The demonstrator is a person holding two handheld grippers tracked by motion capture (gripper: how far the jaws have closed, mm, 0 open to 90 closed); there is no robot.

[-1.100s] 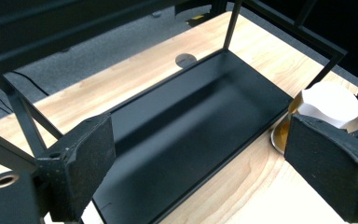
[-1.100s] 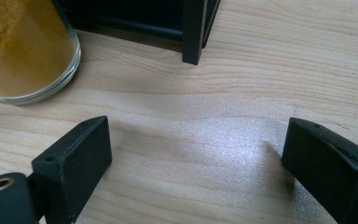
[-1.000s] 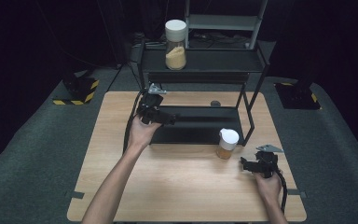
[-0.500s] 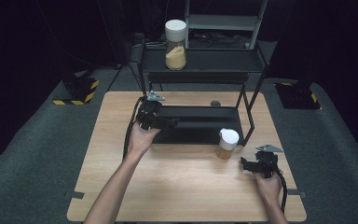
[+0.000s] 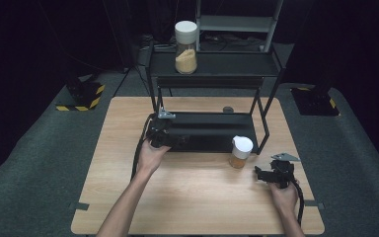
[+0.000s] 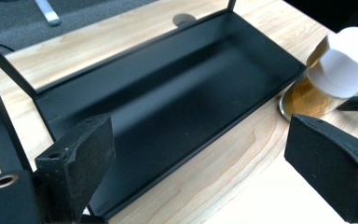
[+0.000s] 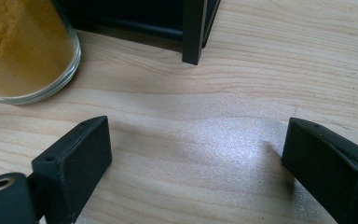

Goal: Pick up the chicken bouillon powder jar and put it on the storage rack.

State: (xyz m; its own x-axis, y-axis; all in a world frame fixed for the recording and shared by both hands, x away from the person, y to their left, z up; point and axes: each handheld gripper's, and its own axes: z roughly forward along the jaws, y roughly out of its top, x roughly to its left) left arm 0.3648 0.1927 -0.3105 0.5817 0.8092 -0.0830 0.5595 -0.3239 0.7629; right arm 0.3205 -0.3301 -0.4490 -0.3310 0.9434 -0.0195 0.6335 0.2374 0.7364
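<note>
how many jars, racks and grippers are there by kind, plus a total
jars with white lids: 2, one on the table, one on the rack's top shelf
black shelf racks: 1
hand-held grippers: 2, left gripper and right gripper, both open and holding nothing
total: 5

small jar (image 7: 25,49): right gripper view cuts it at the top and left edges; only the lower glass wall and the orange powder show, lid out of frame.
small jar, left gripper view: right edge crops the white lid.
black rack (image 5: 212,79): upper tier runs off the top of the high view.
dark round item (image 5: 228,109): on the table behind the rack's bottom shelf, too small to identify.
left gripper (image 5: 164,136): in the high view, jaw tips merge with the dark shelf; gap unreadable there.
</note>
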